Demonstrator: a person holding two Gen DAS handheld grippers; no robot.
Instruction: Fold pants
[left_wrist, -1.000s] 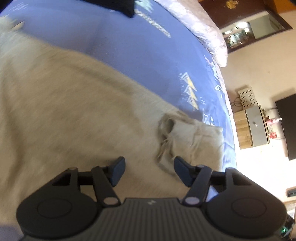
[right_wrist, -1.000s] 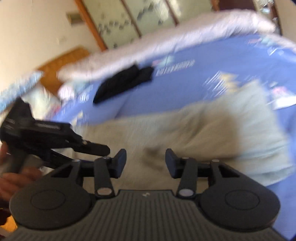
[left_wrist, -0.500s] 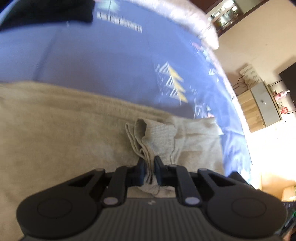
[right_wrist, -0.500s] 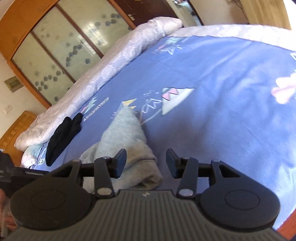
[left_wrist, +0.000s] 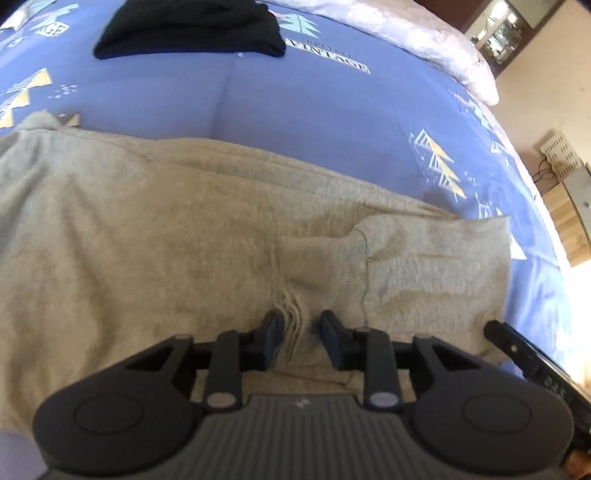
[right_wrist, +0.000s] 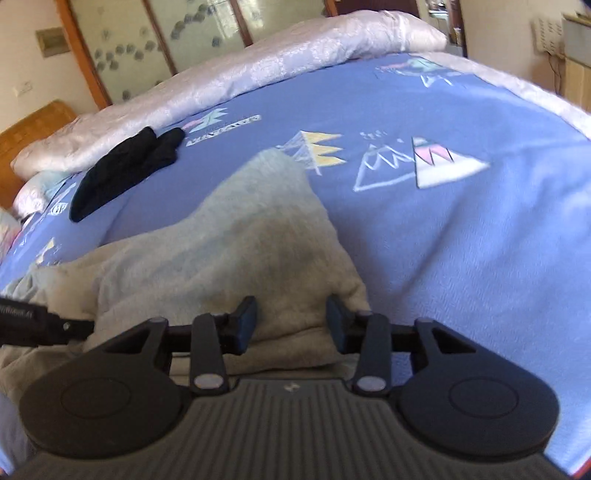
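The grey pants are spread across the blue bedsheet, near its front edge. In the left wrist view the ribbed cuffs are seen already laid back over the wider part of the cloth, so a fold along the length is judged to be in hand.

The left gripper is parted only a little. Several layers of the cuff edge stand between its fingers, but a small gap is seen on each side, so the cloth is not judged to be pinched at this moment.

The right gripper is opened wide, and a thick, rounded bunch of the pants is lying between its fingers without being pressed.

A black garment is lying well apart, close to the pale quilt at the far side of the bed.

For the next move, a firm grip on all layers at once is probably needed from both grippers. After that the folded edge should be carried over evenly, so that the bunch under the right gripper is flattened and not dragged.
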